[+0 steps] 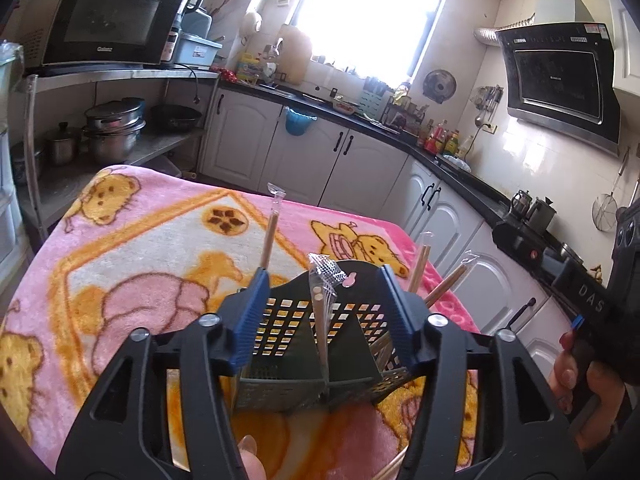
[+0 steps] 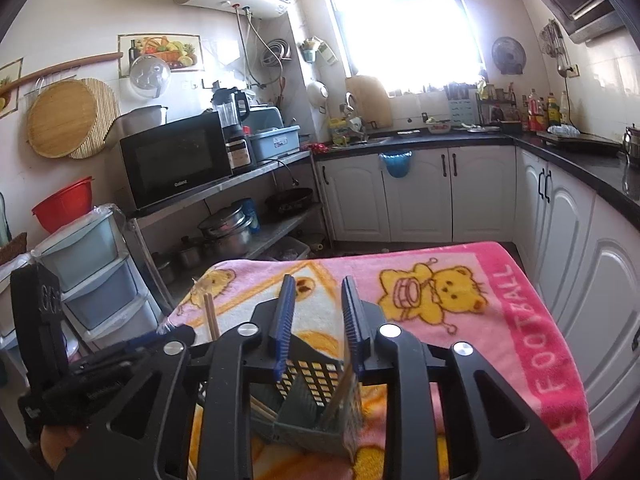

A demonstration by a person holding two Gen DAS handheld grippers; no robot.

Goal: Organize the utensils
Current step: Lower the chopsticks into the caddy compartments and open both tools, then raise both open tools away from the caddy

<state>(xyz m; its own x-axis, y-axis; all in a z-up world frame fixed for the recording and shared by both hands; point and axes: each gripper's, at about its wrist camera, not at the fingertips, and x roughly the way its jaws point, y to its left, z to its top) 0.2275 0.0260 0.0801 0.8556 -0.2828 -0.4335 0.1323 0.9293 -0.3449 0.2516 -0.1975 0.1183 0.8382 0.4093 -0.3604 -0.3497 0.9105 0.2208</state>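
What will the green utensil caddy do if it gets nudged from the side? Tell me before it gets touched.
The green utensil caddy looks like thin perforated plastic, so probably light and easy to shove. It stands on a soft blanket, so it may catch and tip rather than slide. The wrapped chopsticks stick up well above its rim and lean, so they would likely rattle or shift.

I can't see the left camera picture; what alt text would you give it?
A hand-held gripper with open blue fingers hangs over a dark perforated utensil holder with wrapped chopsticks standing in it. The holder sits on a pink teddy-bear blanket in a kitchen.
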